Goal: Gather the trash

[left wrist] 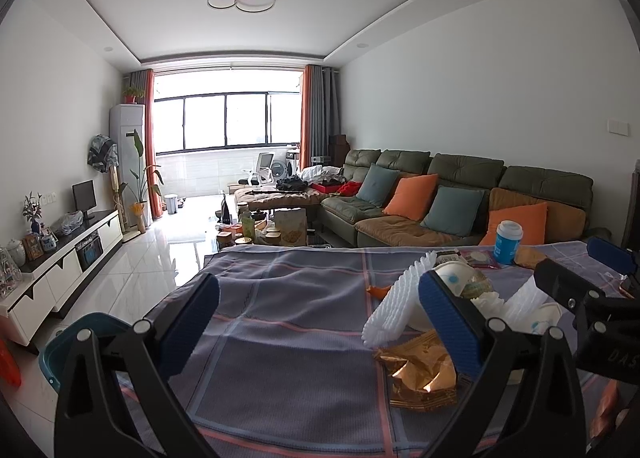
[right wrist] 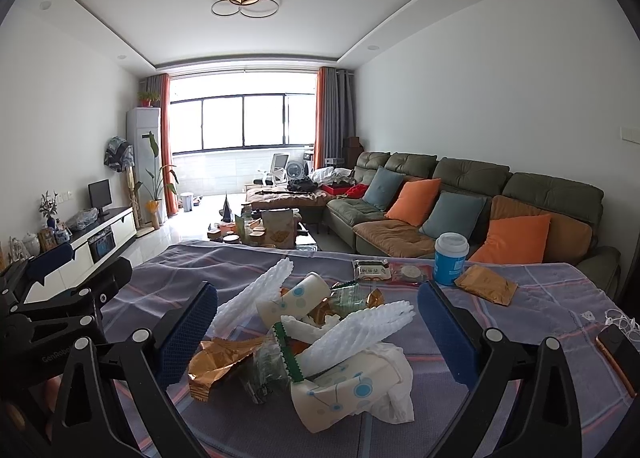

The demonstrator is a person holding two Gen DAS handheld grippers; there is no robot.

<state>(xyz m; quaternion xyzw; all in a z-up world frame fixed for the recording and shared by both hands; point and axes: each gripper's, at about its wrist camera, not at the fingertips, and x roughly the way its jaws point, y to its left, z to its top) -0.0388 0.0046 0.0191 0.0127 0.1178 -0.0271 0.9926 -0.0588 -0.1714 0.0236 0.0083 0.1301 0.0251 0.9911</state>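
A heap of trash lies on the plaid tablecloth [right wrist: 540,306]: white foam nets [right wrist: 352,334], crushed paper cups [right wrist: 340,390], a gold foil wrapper [right wrist: 216,362], clear green-edged wrappers [right wrist: 276,362] and a tissue. My right gripper [right wrist: 318,332] is open, its blue pads on either side of the heap. My left gripper [left wrist: 320,324] is open over bare cloth, left of the heap; its right pad stands in front of a foam net [left wrist: 394,302] and above the gold wrapper [left wrist: 420,374]. The right gripper shows at the right edge of the left wrist view.
A blue lidded cup [right wrist: 450,260], a gold packet [right wrist: 486,284] and flat snack packets [right wrist: 372,270] lie at the table's far side. A phone [right wrist: 616,350] and white cable lie at right. A teal bin [left wrist: 68,342] stands on the floor left of the table. A sofa [right wrist: 480,209] stands behind.
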